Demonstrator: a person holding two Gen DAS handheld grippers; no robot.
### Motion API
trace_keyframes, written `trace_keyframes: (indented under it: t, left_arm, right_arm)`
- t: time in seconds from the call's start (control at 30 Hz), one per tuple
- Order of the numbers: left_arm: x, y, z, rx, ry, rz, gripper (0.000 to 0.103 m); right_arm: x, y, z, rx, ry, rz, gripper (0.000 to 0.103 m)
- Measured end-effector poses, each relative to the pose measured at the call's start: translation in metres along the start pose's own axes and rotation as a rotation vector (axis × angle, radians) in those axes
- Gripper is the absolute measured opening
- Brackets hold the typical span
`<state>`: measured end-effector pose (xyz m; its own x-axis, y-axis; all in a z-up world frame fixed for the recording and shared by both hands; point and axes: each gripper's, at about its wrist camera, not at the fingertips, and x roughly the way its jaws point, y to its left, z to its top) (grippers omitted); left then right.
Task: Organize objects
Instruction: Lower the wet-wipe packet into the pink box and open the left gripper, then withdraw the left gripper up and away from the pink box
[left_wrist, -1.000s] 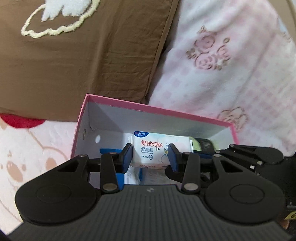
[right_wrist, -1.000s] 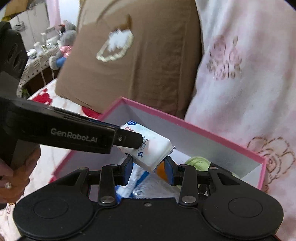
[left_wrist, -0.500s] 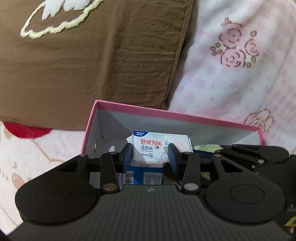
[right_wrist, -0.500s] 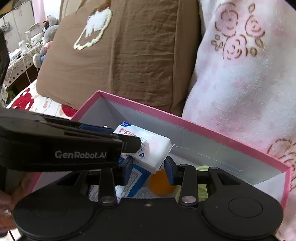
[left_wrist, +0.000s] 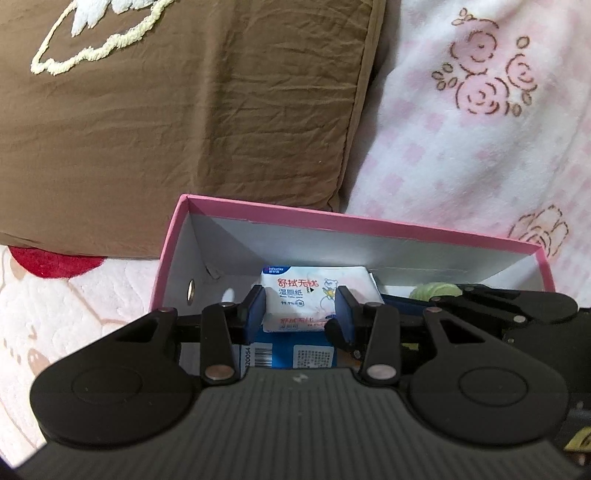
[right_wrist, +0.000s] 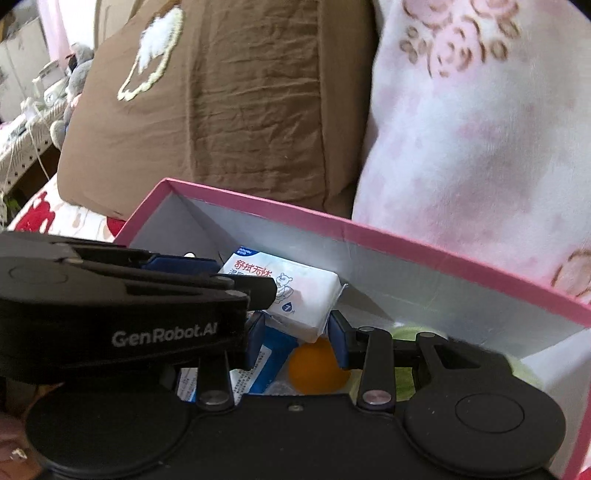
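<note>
While both grippers reach down into the pink shoebox (left_wrist: 351, 219), the left gripper (left_wrist: 301, 308) holds a white wet-wipes pack (left_wrist: 314, 291) printed with red characters and a small bear, its two blue pads pressing the pack's left and right sides so that the jaws are clamped on it. In the right wrist view the same wet-wipes pack (right_wrist: 306, 291) hangs tilted inside the shoebox (right_wrist: 424, 247), just above the other contents, with the left gripper (right_wrist: 258, 291) crossing in from the left edge of the picture, a side of its black body marked "GenRobot.AI". The right gripper (right_wrist: 295, 339) sits just beside and below the pack with its blue pads set narrowly; a lower corner of the pack lies between them, but whether the pads press it cannot be told. Beneath lie an orange ball (right_wrist: 317, 369), a blue-and-white printed packet (right_wrist: 269, 365) and a pale green object (right_wrist: 410, 330) whose kind is unclear. Behind the box rest a brown cushion (left_wrist: 184, 110) with cream embroidery and a pink rose-patterned blanket (left_wrist: 480, 129); a white bedsheet (left_wrist: 66, 314) with red figures spreads at left.
</note>
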<state>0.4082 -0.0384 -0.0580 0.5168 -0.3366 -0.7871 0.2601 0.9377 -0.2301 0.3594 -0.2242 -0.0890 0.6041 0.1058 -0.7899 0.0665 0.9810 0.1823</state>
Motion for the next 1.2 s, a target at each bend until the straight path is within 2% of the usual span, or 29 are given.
trace_keyframes:
  t: [0.27,0.5,0.83,1.03,1.2]
  left_arm:
    - [-0.003,-0.003,0.000,0.021,-0.031,-0.002,0.039]
    - [-0.021,0.000,-0.005,0.013,-0.049,-0.041,0.039]
    - [-0.056,-0.007,-0.016,0.059,-0.039,-0.044,0.039]
    - [-0.081,-0.014,-0.021,0.077,-0.028,-0.021,0.040]
    - [-0.114,-0.010,-0.026,0.045,-0.063,-0.060,0.040]
  right_arm:
    - [0.009,-0.003,0.000,0.024,0.011,0.013,0.042]
    - [-0.006,0.000,-0.003,-0.003,-0.014,0.019,0.042]
    - [-0.055,0.006,-0.018,-0.017,-0.082,0.045,0.043]
    - [-0.081,0.018,-0.023,-0.068,-0.096,0.004,0.045]
    - [-0.107,0.026,-0.029,-0.089,-0.102,-0.017,0.049]
